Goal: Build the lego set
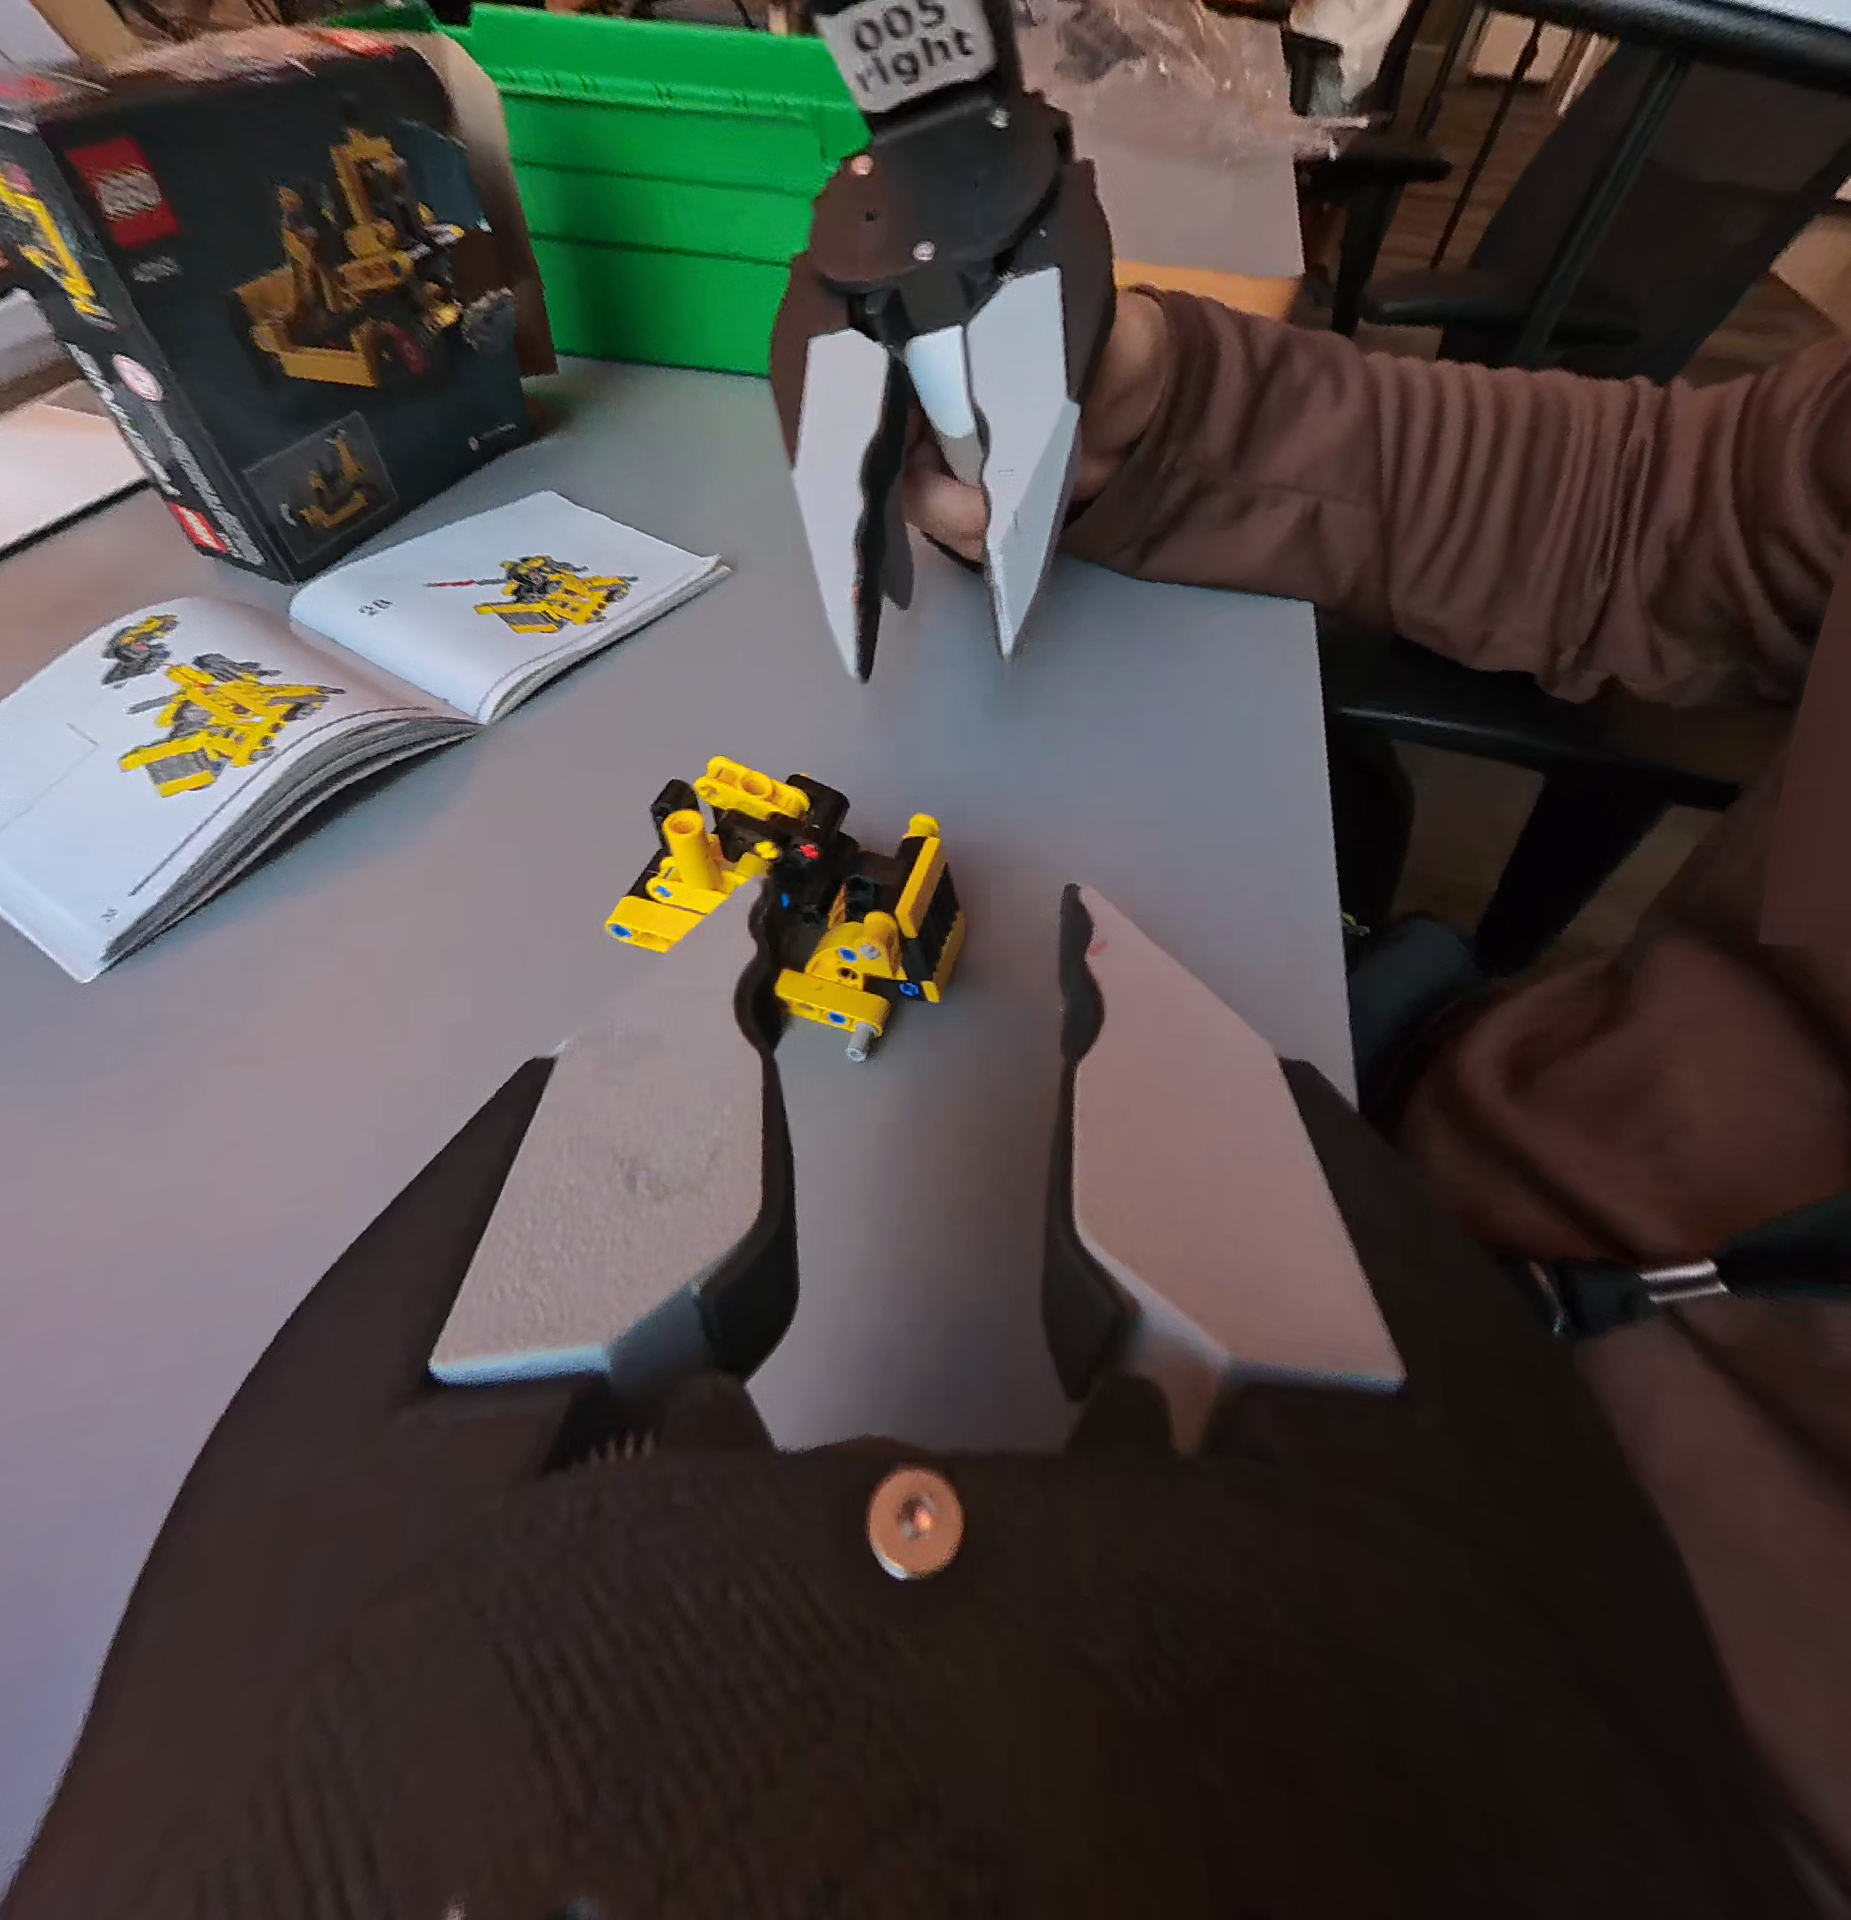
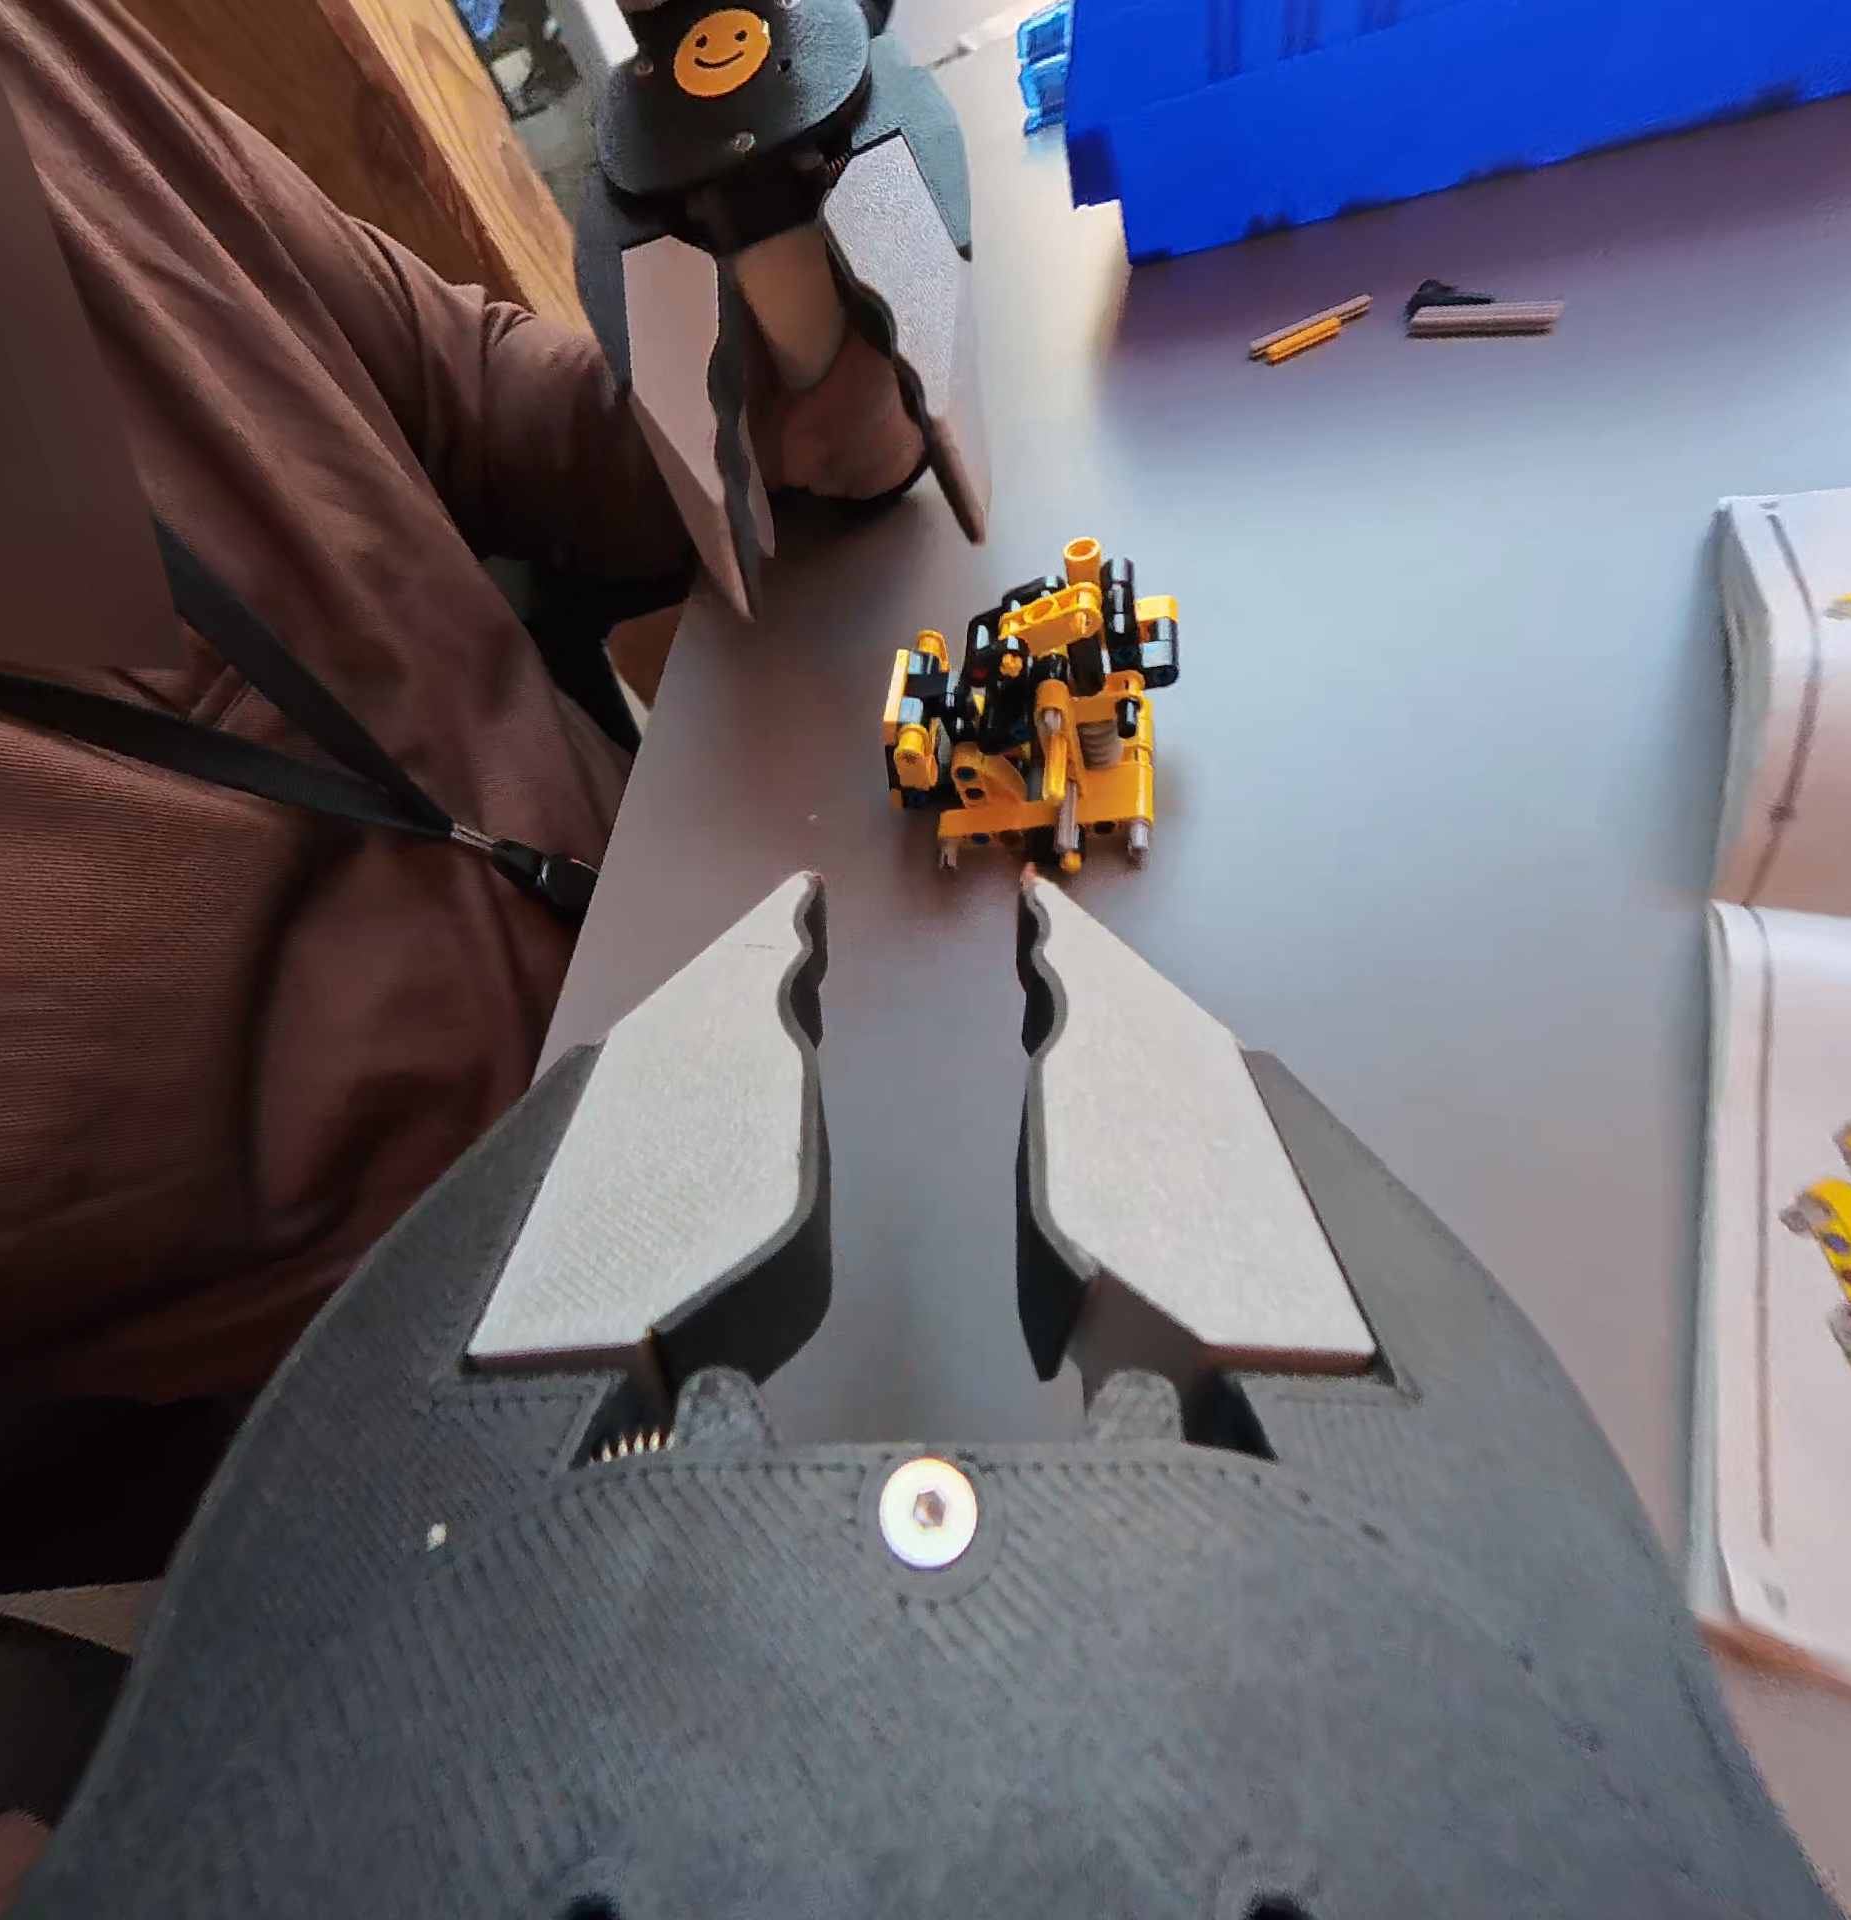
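Observation:
A partly built yellow and black lego model (image 1: 796,894) rests on the grey table (image 1: 1160,727) near its edge. It also shows in the right wrist view (image 2: 1035,717). My left gripper (image 1: 916,904) is open and empty, its fingertips just short of the model, which lies ahead between them. My right gripper (image 2: 921,883) is open and empty, its tips just short of the model's near end. Each gripper shows in the other's view: the right gripper (image 1: 936,660) hangs tips down beyond the model, and the left gripper (image 2: 861,571) does the same.
An open instruction booklet (image 1: 277,707) and the set's box (image 1: 277,301) lie left of the model, with a green bin (image 1: 661,208) behind. A blue bin (image 2: 1420,125) and two loose long pieces (image 2: 1310,327) lie farther off. The person's brown sleeve (image 1: 1472,499) borders the table edge. Tip to tip, the grippers are about 9 cm apart.

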